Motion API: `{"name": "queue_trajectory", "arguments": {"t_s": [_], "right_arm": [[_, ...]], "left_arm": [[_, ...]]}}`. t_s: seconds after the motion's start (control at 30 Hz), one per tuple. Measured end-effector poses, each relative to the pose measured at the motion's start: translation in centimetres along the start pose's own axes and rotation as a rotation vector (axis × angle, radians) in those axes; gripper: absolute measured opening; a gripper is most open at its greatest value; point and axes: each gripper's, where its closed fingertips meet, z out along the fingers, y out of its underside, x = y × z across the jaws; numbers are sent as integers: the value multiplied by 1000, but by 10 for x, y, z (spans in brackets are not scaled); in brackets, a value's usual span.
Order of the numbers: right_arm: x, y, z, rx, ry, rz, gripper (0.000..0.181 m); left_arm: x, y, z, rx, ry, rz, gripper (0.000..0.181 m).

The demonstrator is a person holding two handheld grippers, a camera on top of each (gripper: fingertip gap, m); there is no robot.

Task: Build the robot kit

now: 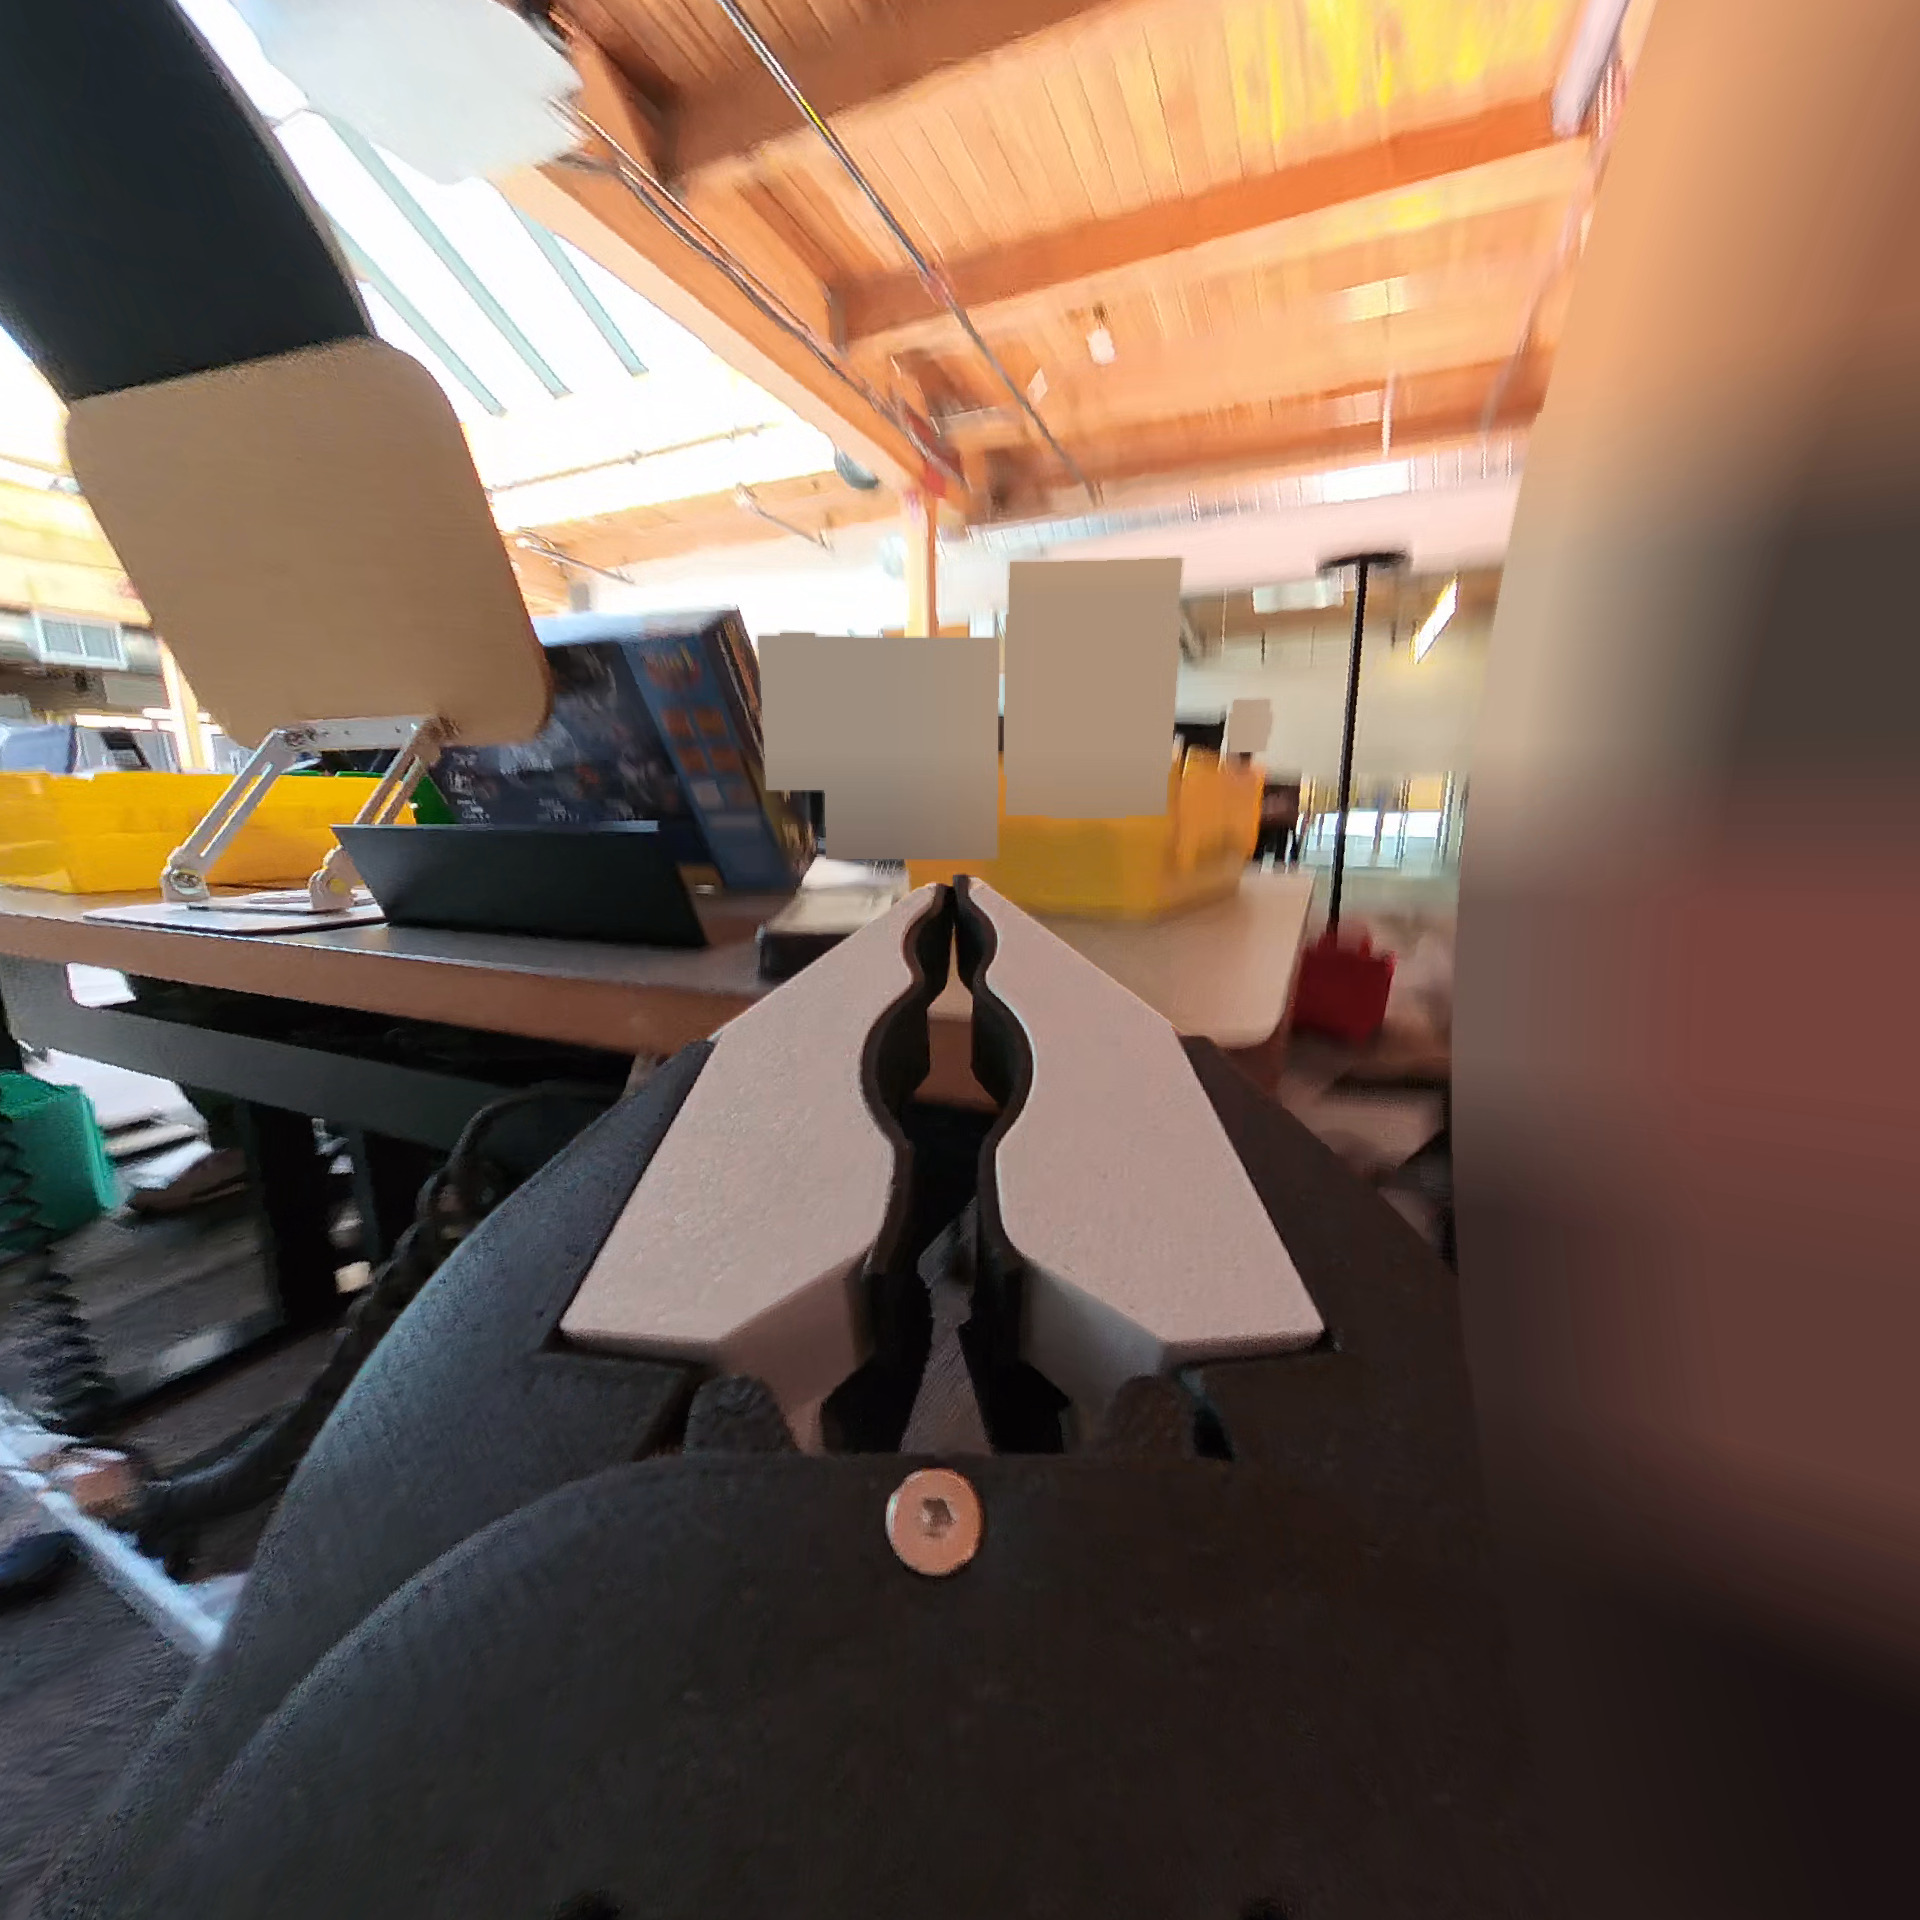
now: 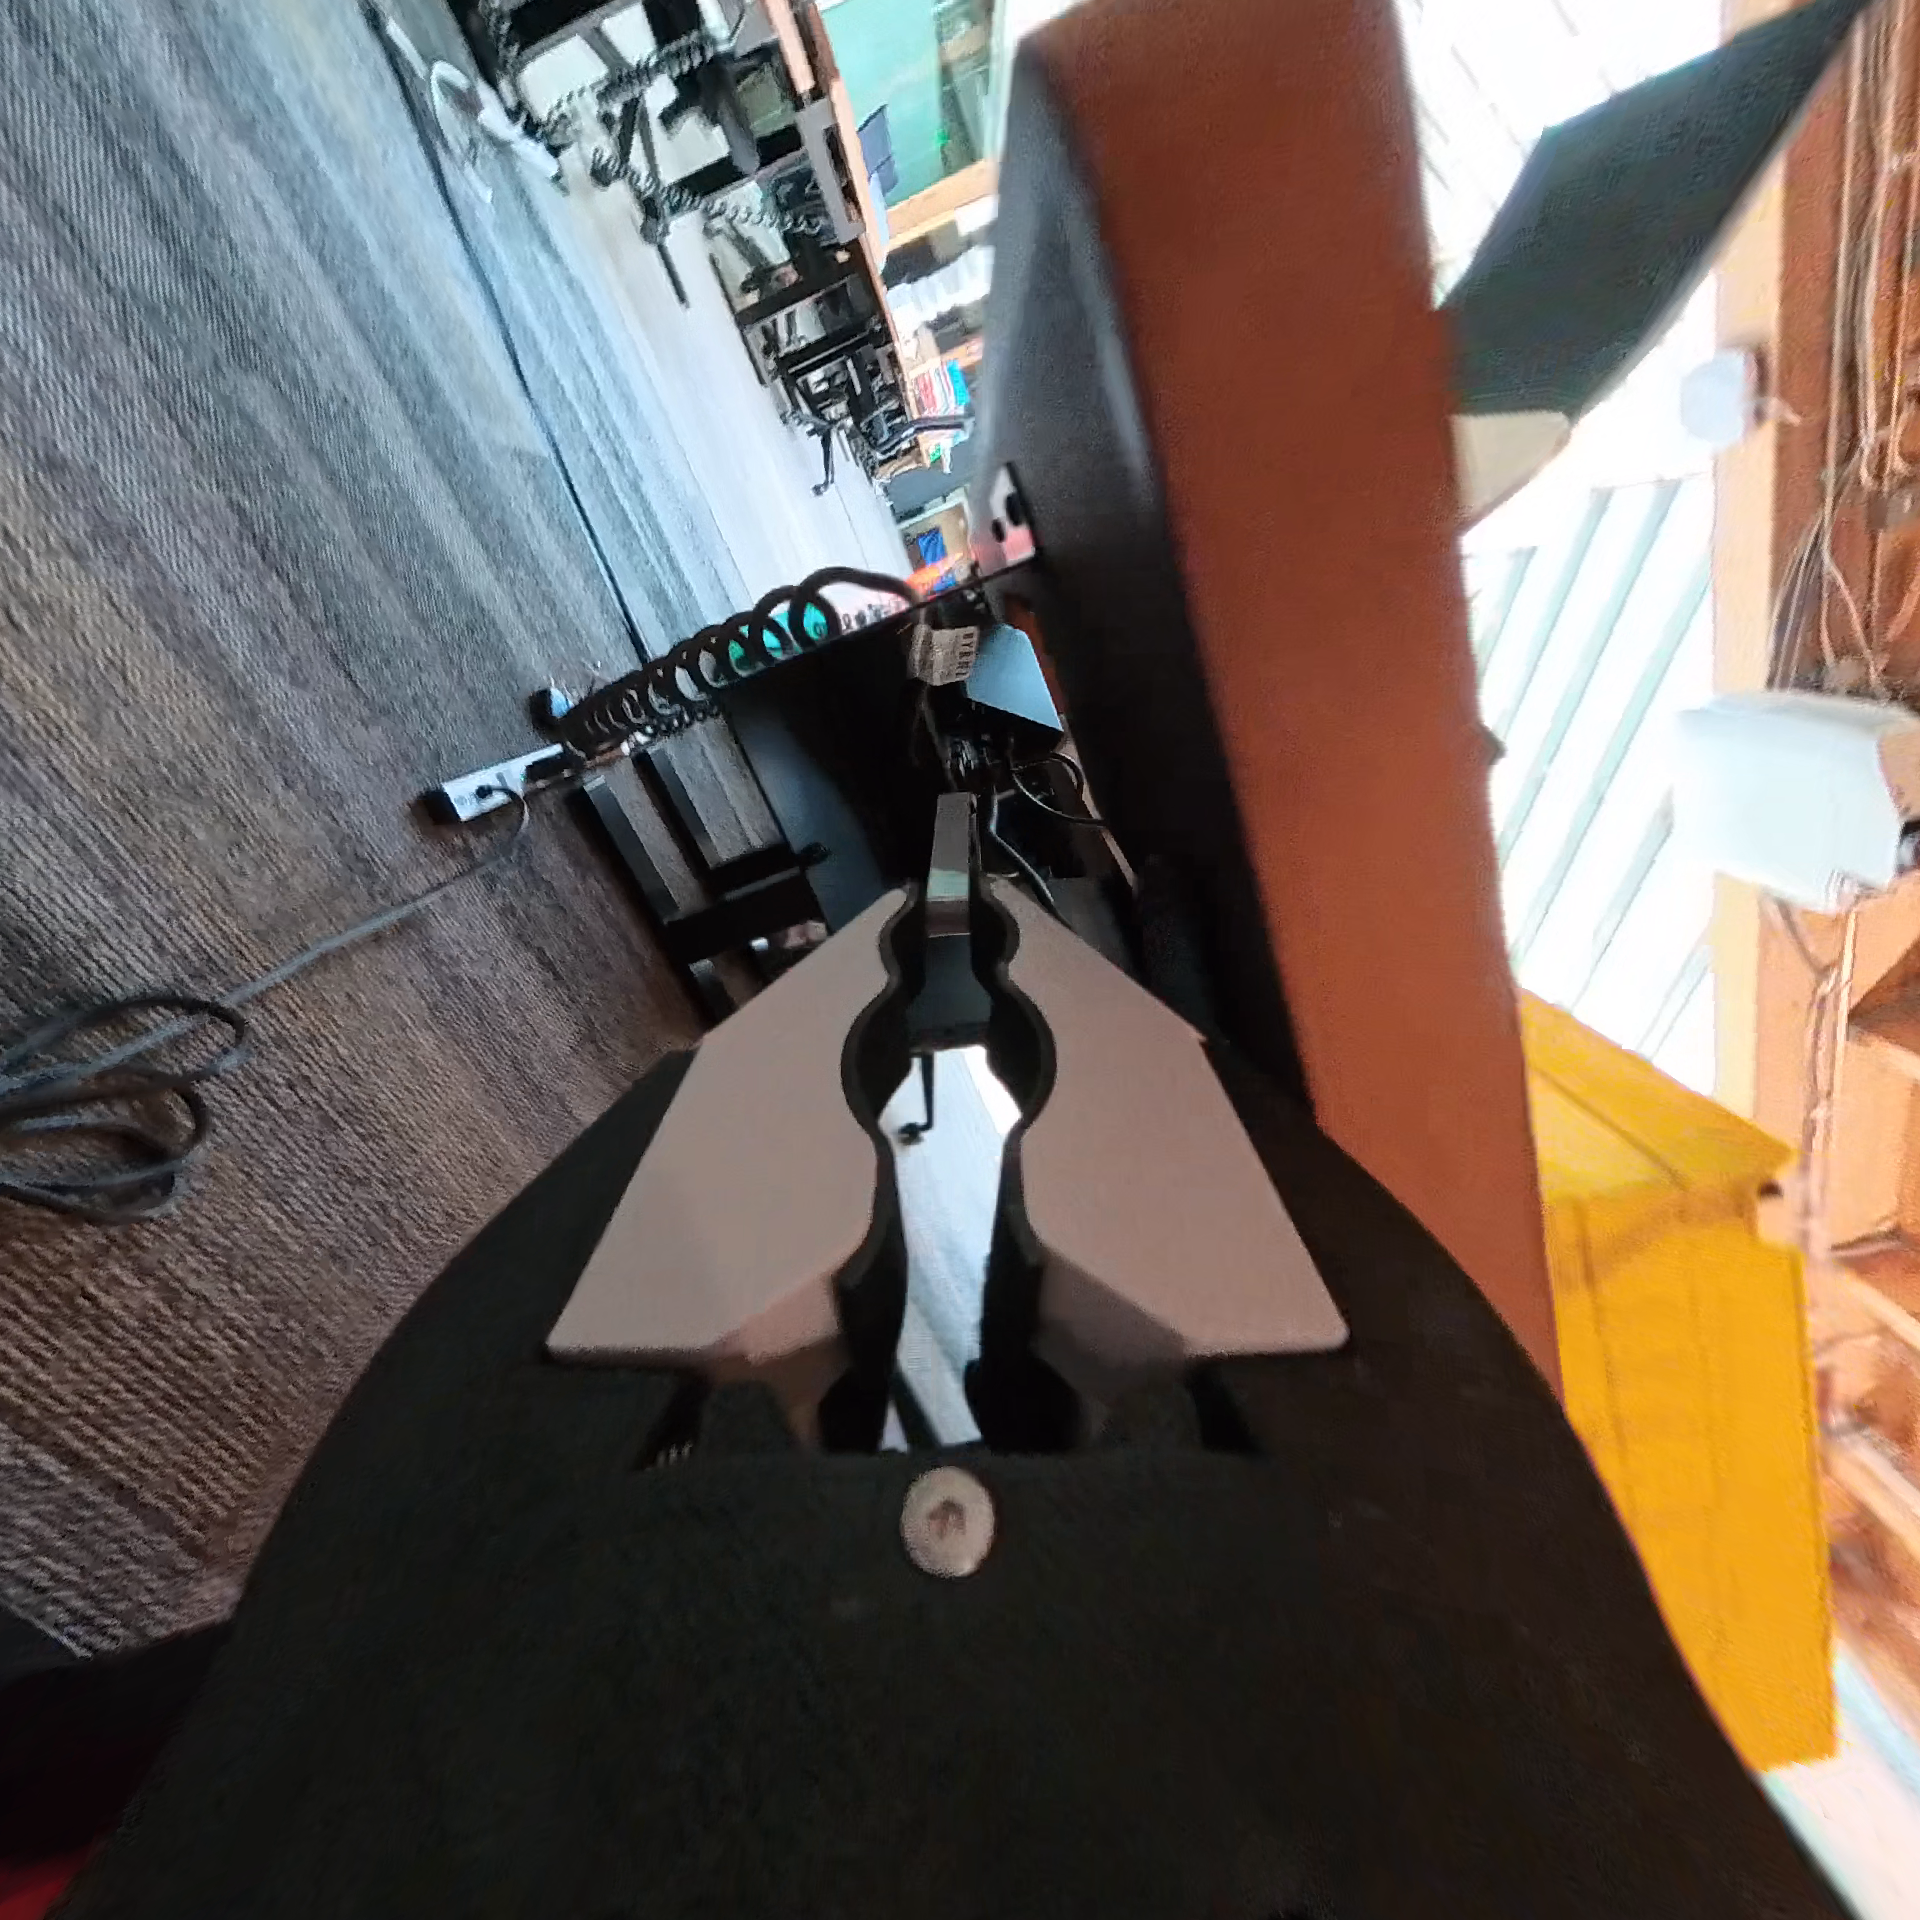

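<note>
Left gripper (image 1: pixel 958 891): tips pressed together, nothing between them; it hangs in the air in front of the table's near edge, touching nothing.
Right gripper (image 2: pixel 951 902): rolled on its side so the floor runs up the left of its view; the fingers are pinched on a thin dark flat piece (image 2: pixel 950 854) that sticks out past the tips. I cannot tell what the piece is.
Table (image 1: pixel 436 971): brown-edged top with a dark frame beneath, straight ahead of the left gripper; in the right wrist view its orange-brown edge stands close on the right of the fingers.
Carpet (image 2: pixel 260 520): grey, with a loose black cable (image 2: pixel 114 1101) coiled on it and a white power strip (image 2: pixel 480 795) farther off.
Yellow bins (image 1: pixel 114 831): on the tabletop at the far left, with another at the right end just behind the left gripper's tips.
Tan panel (image 1: pixel 301 561): on a silver hinged stand, tilted, up left of the left gripper.
Blue printed box (image 1: pixel 665 748): leaning behind a dark tray (image 1: pixel 520 883).
Red block (image 1: pixel 1345 982): low, past the table's right end, at the foot of a black pole.
In the way: a big blurred shape fills the right side of the left wrist view.
</note>
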Motion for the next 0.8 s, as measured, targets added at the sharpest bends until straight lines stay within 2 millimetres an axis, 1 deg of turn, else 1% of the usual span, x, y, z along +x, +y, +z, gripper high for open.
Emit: {"name": "queue_trajectory", "arguments": {"t_s": [0.1,0.13,0.17,0.2,0.23,0.27,0.3,0.33,0.4,0.47,0.5,0.53,0.6,0.67,0.73,0.77,0.8], "right_arm": [[6,-2,-20,26,25,104,7],[7,-2,-26,36,29,134,7],[9,1,-31,39,45,160,7],[11,4,-37,46,67,197,7],[7,4,-40,78,52,235,6],[-1,5,-42,89,18,238,6],[-4,14,-42,57,24,205,7],[-6,21,-42,37,27,177,7],[-8,25,-42,36,10,200,7],[-3,19,-45,70,15,227,7],[-1,15,-46,87,19,223,7],[2,10,-47,112,20,213,7],[12,0,-52,165,44,220,7],[23,-8,-58,228,51,264,7],[30,-9,-64,270,66,300,7],[31,-7,-66,283,67,303,7],[29,-3,-67,287,65,296,7]], "left_arm": [[-11,30,6,-15,-17,81,0],[-15,36,4,-4,-29,99,0],[-18,38,3,19,-43,108,0],[-18,37,-1,51,-46,120,0],[-17,34,-3,79,-52,139,0],[-17,30,-6,103,-71,168,0],[-17,27,-8,116,-97,197,0],[-15,28,-7,105,-108,227,0],[-8,36,-3,41,-81,287,0],[-6,43,0,-7,-95,369,0],[-1,47,1,-24,-84,406,0],[6,51,1,-42,-48,441,0],[10,61,0,-87,-18,466,0],[5,77,-1,-140,5,456,0],[0,100,1,-188,27,411,0],[3,115,4,-207,61,392,0],[11,132,7,-239,113,391,0]]}}
